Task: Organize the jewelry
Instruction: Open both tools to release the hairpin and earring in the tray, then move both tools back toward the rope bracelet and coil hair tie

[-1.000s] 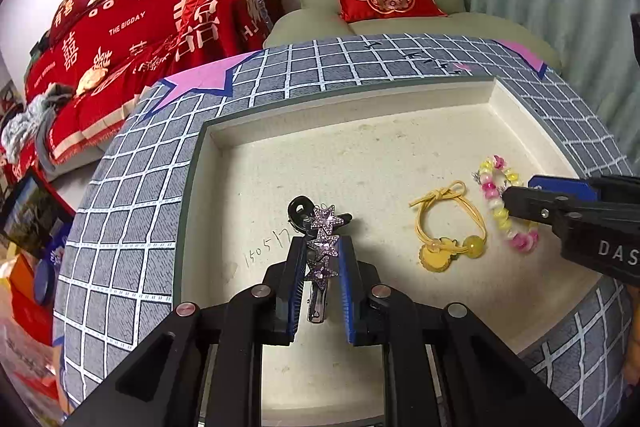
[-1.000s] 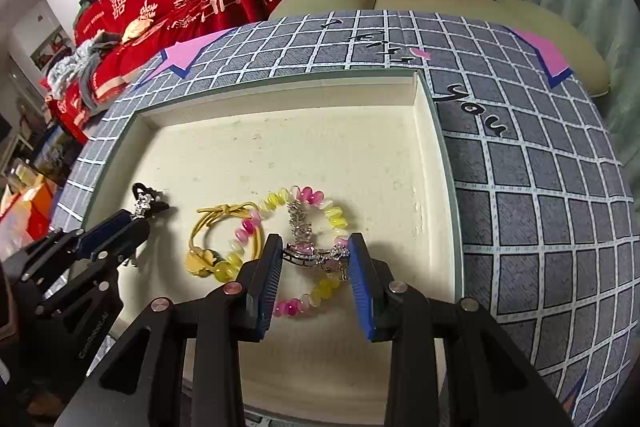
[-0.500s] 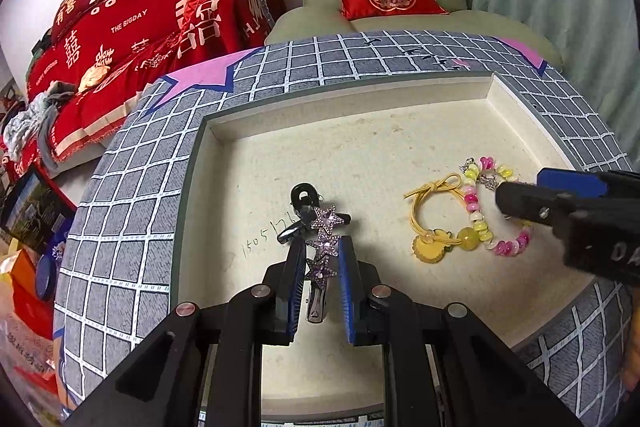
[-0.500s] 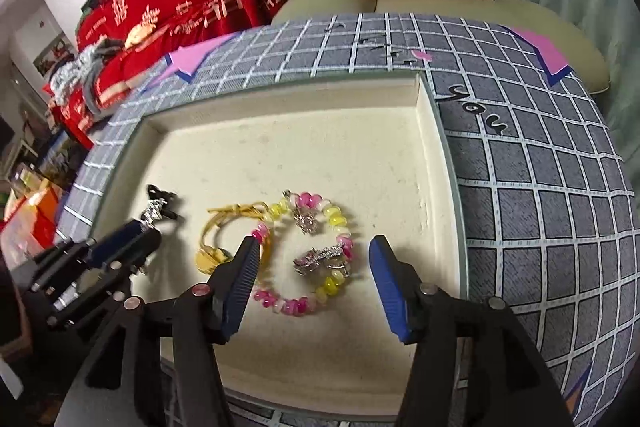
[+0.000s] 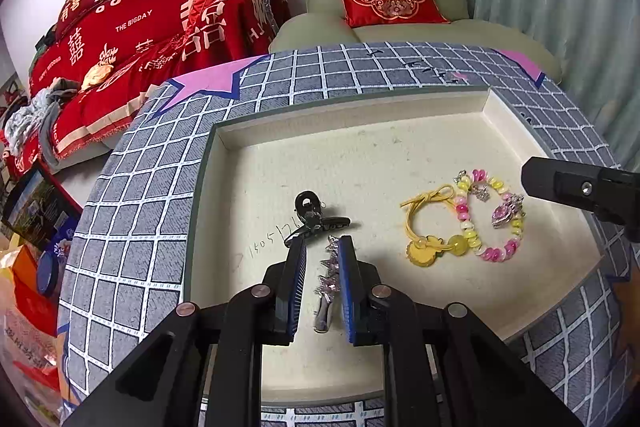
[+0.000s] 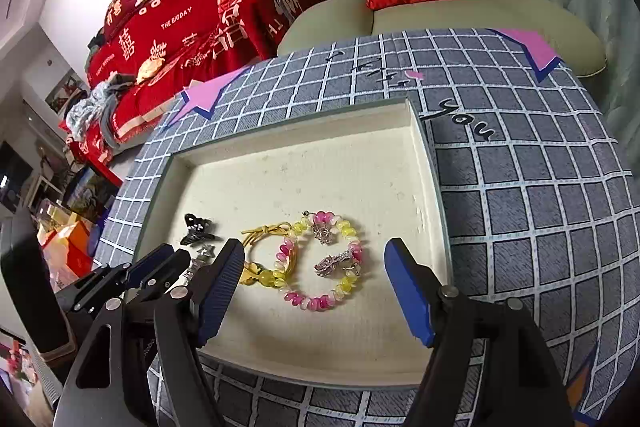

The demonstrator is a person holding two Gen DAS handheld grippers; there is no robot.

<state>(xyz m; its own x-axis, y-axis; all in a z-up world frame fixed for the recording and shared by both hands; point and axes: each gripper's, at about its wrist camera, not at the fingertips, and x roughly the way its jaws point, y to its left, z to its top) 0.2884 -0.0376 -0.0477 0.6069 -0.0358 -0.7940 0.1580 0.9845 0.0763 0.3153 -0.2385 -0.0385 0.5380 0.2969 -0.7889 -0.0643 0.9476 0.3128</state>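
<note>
Tray [image 5: 224,139] holding clip [image 5: 327,287], claw [image 5: 312,211], cord [image 5: 424,227], bracelet [image 5: 490,215]. Left gripper [image 5: 322,251] closed around clip near tray's front. Right gripper [image 6: 314,255] spread wide above bracelet, gripping nothing.

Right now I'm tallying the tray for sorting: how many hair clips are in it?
2. The star hair clip lies between the left gripper fingers; the black claw clip sits just beyond it. Nothing seems hidden.

Bare tray [image 6: 304,179] floor beyond beaded bracelet [image 6: 320,263]; raised walls around.
</note>
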